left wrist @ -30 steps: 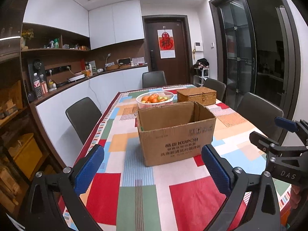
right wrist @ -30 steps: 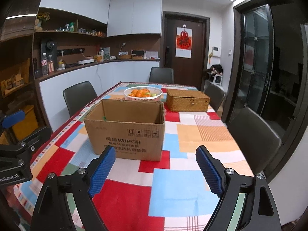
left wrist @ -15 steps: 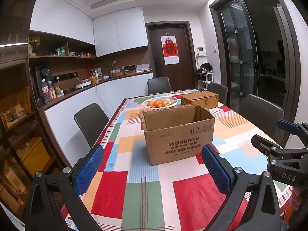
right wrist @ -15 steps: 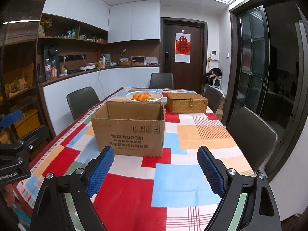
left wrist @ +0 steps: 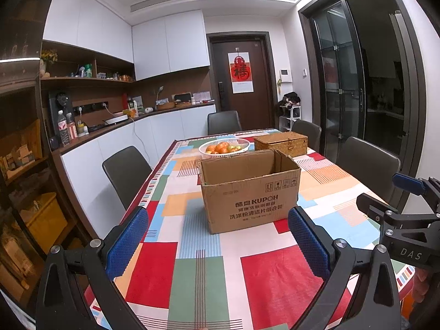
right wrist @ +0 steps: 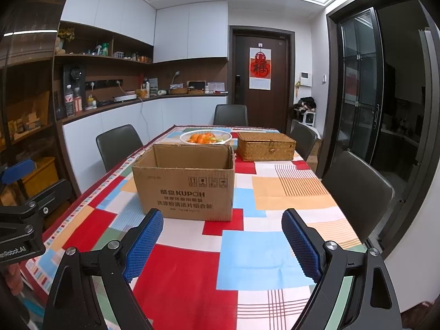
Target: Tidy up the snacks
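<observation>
Looking down the long table (left wrist: pixel 324 181) with its patchwork cloth, I see the open cardboard box (left wrist: pixel 249 189) standing near the middle, well ahead of both claws. My left gripper (left wrist: pixel 217 242) has its blue pads spread wide with nothing between them, and my right gripper (right wrist: pixel 222 242) is spread just the same, empty. Behind the box sit a white bowl of fruit (right wrist: pixel 205 138) and, beside it, a closed wicker basket (right wrist: pixel 266 146).
</observation>
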Motion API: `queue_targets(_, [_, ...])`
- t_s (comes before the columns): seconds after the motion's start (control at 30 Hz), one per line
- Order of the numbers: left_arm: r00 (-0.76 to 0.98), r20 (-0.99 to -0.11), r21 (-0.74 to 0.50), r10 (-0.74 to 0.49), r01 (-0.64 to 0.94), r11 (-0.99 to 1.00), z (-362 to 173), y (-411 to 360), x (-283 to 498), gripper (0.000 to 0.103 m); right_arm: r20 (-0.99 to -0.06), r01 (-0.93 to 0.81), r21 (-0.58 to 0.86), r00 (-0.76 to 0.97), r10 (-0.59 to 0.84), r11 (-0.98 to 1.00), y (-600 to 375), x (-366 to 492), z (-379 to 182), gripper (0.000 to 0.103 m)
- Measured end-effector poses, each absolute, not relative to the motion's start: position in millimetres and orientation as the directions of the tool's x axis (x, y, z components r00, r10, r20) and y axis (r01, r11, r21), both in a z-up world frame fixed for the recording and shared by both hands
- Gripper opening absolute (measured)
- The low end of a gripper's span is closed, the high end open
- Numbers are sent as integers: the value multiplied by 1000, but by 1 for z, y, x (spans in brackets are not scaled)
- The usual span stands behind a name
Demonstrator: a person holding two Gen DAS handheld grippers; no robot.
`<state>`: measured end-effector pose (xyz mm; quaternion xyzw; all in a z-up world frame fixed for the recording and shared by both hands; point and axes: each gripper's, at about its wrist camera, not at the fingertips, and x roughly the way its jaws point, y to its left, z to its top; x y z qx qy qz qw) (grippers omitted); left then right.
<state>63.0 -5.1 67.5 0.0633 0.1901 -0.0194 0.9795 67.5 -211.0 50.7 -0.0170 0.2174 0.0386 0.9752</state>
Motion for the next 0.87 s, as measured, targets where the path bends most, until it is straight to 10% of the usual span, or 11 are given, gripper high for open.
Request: queue_targets(0.87, [927, -375, 119, 4, 44, 992, 66, -11, 60, 103, -427, -85, -23, 902, 68, 996, -213, 65, 51, 89])
